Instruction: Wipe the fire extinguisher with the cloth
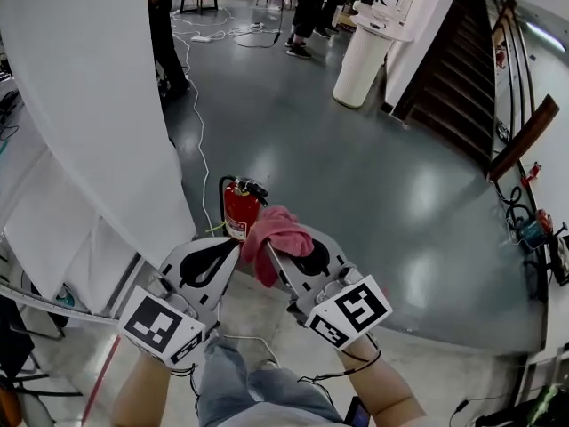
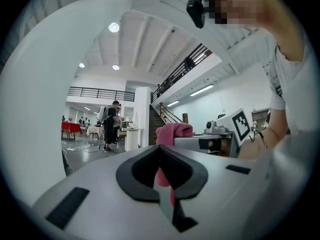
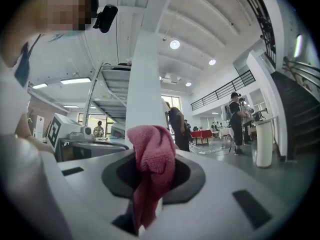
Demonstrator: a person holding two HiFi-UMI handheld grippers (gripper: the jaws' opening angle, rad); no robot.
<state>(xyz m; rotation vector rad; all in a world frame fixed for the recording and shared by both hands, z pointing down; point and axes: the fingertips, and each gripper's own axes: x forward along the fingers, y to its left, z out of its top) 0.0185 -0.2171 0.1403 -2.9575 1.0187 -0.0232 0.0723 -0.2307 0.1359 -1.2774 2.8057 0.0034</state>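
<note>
A red fire extinguisher (image 1: 238, 213) with a black handle and hose stands upright on the grey floor, just beyond both grippers in the head view. My right gripper (image 1: 269, 254) (image 3: 145, 209) is shut on a pink cloth (image 1: 283, 229) (image 3: 152, 159), which bunches above the jaws and hangs beside the extinguisher's right side. My left gripper (image 1: 233, 247) (image 2: 162, 184) is shut with nothing in it, its tip close to the extinguisher's base. In the left gripper view the pink cloth (image 2: 174, 131) shows past the jaws. The extinguisher is hidden in both gripper views.
A tall white partition (image 1: 89, 105) stands close on the left. A white cable (image 1: 197, 123) runs along the floor behind the extinguisher. Farther off are a white cylindrical stand (image 1: 360, 65), a dark staircase (image 1: 453, 69) and standing people (image 1: 311, 7).
</note>
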